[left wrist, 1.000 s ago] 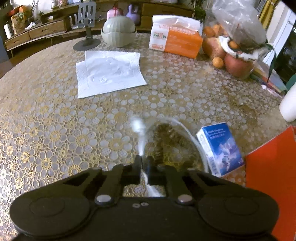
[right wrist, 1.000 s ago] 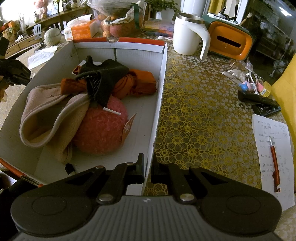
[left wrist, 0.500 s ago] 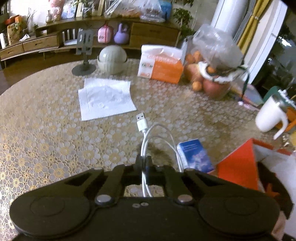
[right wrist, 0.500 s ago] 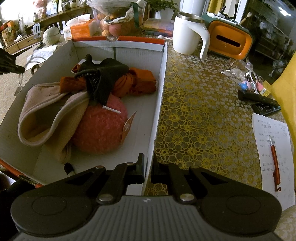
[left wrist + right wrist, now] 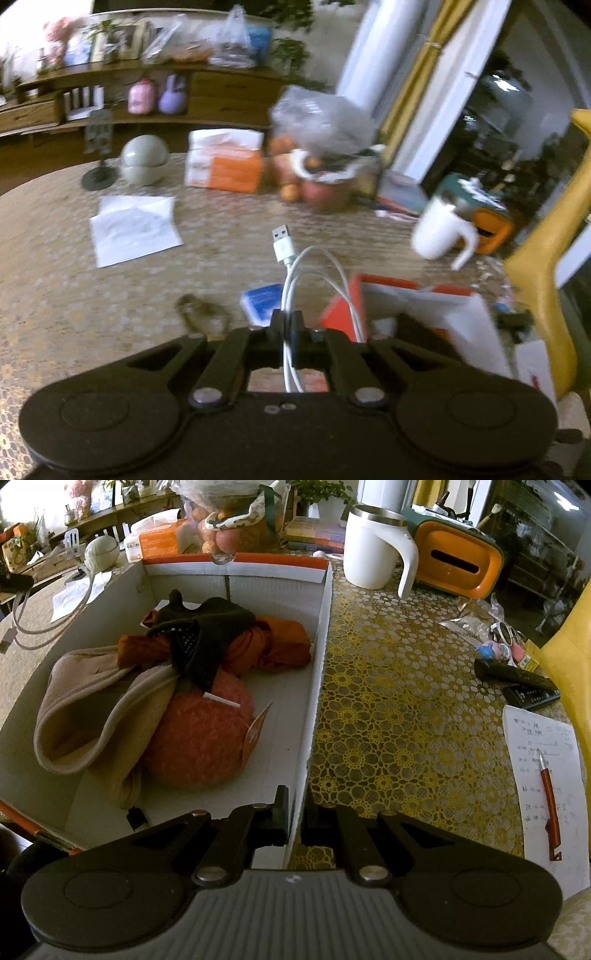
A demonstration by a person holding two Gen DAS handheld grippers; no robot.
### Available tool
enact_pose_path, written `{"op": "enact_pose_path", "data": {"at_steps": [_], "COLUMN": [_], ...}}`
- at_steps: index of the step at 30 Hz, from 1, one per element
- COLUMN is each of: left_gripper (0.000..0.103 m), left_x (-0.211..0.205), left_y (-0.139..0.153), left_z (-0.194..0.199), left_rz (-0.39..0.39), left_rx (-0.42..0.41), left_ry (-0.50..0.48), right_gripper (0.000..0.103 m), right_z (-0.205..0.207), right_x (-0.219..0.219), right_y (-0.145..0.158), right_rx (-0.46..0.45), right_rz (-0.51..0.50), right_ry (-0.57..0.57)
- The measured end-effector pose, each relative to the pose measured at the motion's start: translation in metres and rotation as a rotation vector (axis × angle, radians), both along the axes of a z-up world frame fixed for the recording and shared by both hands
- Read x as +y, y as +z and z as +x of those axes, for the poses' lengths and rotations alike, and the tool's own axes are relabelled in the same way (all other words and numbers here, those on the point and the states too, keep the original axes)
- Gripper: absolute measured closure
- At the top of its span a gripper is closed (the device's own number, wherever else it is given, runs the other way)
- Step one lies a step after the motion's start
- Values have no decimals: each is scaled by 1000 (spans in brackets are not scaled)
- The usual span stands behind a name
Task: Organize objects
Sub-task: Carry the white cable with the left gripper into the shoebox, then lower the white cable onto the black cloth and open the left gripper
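Note:
My left gripper (image 5: 287,325) is shut on a coiled white USB cable (image 5: 295,266) and holds it up above the table, its plug pointing away. The cable also shows at the far left of the right wrist view (image 5: 44,616), hanging in the air. The white cardboard box with orange edges (image 5: 317,664) lies ahead and right of the left gripper (image 5: 424,299). It holds a beige cloth (image 5: 85,709), an orange plush ball (image 5: 199,738) and dark and orange fabric (image 5: 218,635). My right gripper (image 5: 295,812) is shut on the box's right wall.
A small blue box (image 5: 260,299), white paper (image 5: 133,229), a tissue box (image 5: 225,162), a fruit bag (image 5: 321,155) and a white mug (image 5: 373,550) stand on the patterned table. An orange container (image 5: 454,561), remotes (image 5: 524,683) and a note sheet with a red pen (image 5: 546,786) lie right of the box.
My left gripper has lifted the cable off the table and swung right toward the box. The right gripper and the box have stayed still.

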State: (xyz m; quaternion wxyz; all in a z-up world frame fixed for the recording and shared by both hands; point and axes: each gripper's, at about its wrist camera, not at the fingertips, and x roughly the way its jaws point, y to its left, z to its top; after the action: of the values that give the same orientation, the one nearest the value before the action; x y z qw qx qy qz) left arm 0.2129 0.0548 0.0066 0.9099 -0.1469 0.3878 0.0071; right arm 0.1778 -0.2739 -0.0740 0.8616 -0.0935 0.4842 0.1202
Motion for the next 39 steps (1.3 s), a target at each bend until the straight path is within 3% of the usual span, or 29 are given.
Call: {"op": "enact_pose_path", "data": {"at_steps": [8, 19, 39], "left_gripper": [103, 103, 102], "left_x": [-57, -137, -177], "left_y": [15, 1, -45], "left_z": [-5, 5, 52], "left_rz": [-11, -30, 28], "left_rx": [-24, 17, 144], "left_ry": [-150, -344, -357], "right_gripper": [97, 97, 97], "right_z": [0, -1, -1], "right_x": [0, -2, -4], "right_y": [-1, -1, -2], "right_rx": [-4, -5, -3], "right_rz": [0, 7, 18], "right_ry": [6, 11, 12]}}
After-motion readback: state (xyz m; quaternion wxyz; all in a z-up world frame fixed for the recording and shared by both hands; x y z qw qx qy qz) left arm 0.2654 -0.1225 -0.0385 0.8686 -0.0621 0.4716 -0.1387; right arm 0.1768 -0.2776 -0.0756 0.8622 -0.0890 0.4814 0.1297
